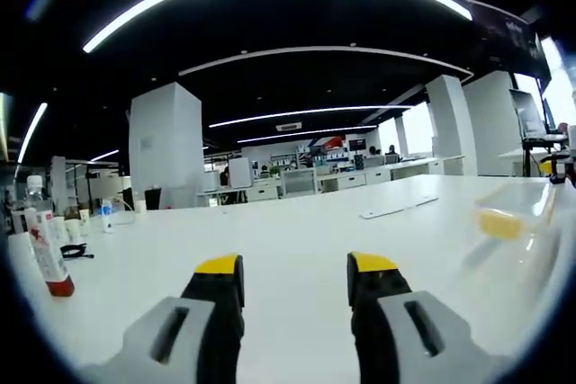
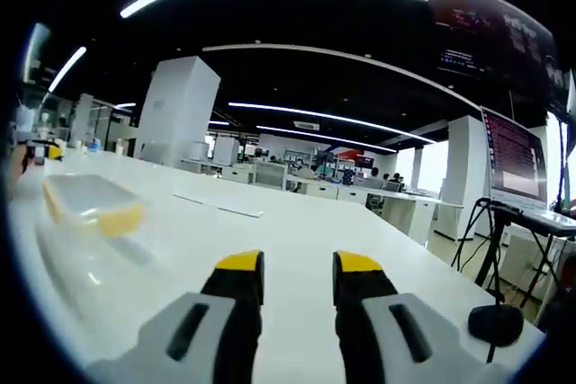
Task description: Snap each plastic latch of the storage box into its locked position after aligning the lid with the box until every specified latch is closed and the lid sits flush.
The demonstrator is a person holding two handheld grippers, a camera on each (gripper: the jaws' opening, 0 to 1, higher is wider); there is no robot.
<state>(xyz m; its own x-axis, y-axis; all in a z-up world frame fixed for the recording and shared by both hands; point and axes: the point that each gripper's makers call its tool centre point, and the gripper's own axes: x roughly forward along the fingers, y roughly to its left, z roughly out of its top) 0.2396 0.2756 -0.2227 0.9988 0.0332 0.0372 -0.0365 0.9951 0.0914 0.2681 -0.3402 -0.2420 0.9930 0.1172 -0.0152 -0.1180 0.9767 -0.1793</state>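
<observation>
Storage box [image 2: 90, 209] (clear, yellow latch) rests on table [image 2: 297, 240]; left gripper [image 1: 295, 278] and right gripper [image 2: 297, 276] gape, unladen.

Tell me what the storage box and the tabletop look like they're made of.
Storage box: translucent, frosted-looking plastic with yellow parts, probably latches; the table shows faintly through its walls. In the left gripper view it sits at the right, blurred. Table: a smooth white surface with a soft sheen, likely laminate; the exact material is unclear.
</observation>
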